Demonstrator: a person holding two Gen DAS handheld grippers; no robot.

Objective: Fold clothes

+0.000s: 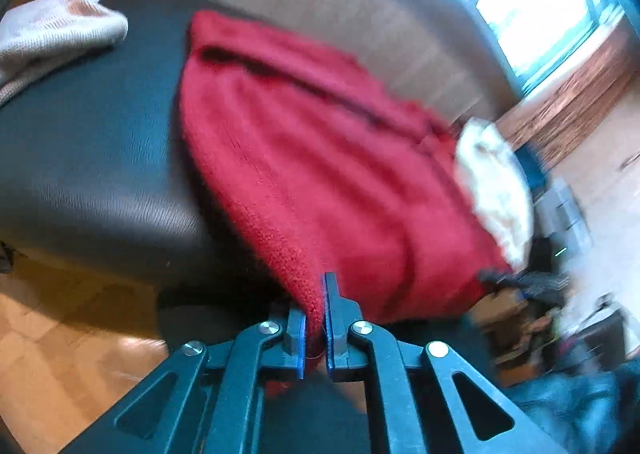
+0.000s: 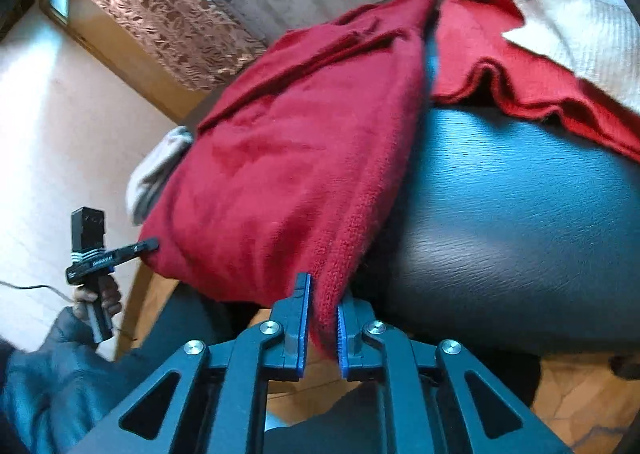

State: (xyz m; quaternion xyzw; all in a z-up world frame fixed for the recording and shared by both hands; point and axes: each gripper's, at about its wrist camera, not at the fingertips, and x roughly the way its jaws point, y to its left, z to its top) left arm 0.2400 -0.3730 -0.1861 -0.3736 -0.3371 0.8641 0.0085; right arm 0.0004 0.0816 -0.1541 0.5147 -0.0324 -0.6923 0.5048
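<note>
A red knit garment (image 1: 320,158) lies across a black leather seat (image 1: 92,158) and hangs over its near edge. My left gripper (image 1: 316,310) is shut on the garment's lower left corner, with red knit pinched between the blue pads. In the right wrist view the same red garment (image 2: 288,150) drapes off the seat (image 2: 520,222). My right gripper (image 2: 322,314) is shut on its lower right corner. The left gripper (image 2: 120,254) shows at the garment's far corner, held by a hand.
A pale knit garment (image 1: 52,30) lies at the seat's far left. A cream garment (image 2: 580,14) rests over a second red piece (image 2: 520,70) on the right side. Wooden floor (image 1: 60,354) lies below. A patterned curtain (image 2: 160,18) and a bright window (image 1: 532,2) stand behind.
</note>
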